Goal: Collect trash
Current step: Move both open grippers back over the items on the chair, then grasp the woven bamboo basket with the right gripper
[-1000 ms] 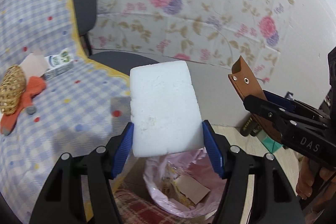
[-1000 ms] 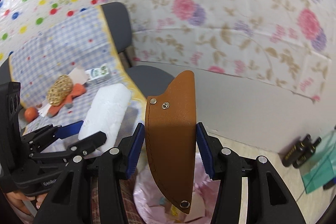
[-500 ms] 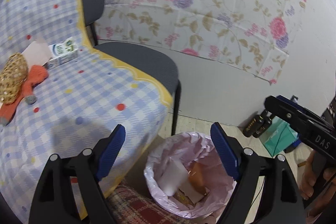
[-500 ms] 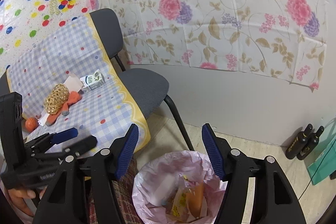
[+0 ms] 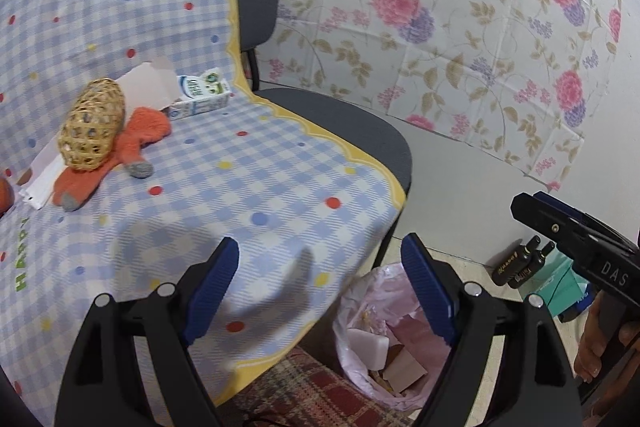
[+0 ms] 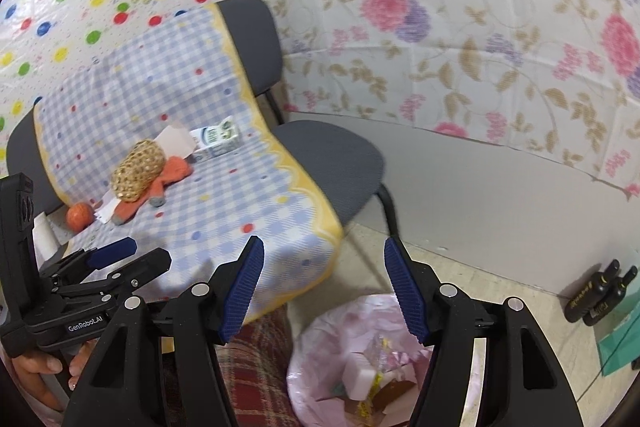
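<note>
My left gripper hangs open and empty over the edge of the checked cloth. My right gripper is also open and empty, above the pink-lined trash bin. Inside the bin lie a white foam block and brown scraps. Further back on the cloth sit a small milk carton, a woven ball, an orange plush toy, white paper and an orange ball.
A grey chair stands under the cloth against the flowered wall. Two dark bottles and a teal box are on the floor at right. A plaid rug lies beside the bin.
Both grippers opened: the foam block left the left one and the brown sheath left the right one, and both now lie in the bin. Both hands then swung left toward the cloth.
</note>
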